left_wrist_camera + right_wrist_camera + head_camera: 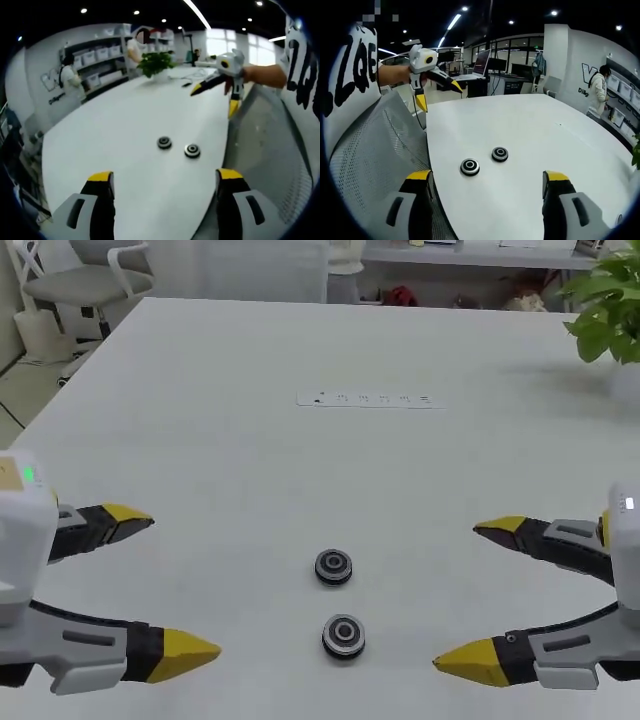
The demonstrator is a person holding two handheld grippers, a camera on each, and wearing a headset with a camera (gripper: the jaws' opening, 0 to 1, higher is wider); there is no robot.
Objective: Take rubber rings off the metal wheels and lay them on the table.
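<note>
Jaws on our left gripper (182, 585) and right gripper (457, 597) gape wide, empty; near wheel (344, 636) and far wheel (333, 567), rubber rings (327, 638) on, sit lower centre on the desk (250, 460) between them, right marginally nearer.

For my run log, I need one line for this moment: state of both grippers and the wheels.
left gripper: open, holding nothing | right gripper: open, holding nothing | far wheel, near wheel: on table, between grippers | rubber rings: on both wheels
</note>
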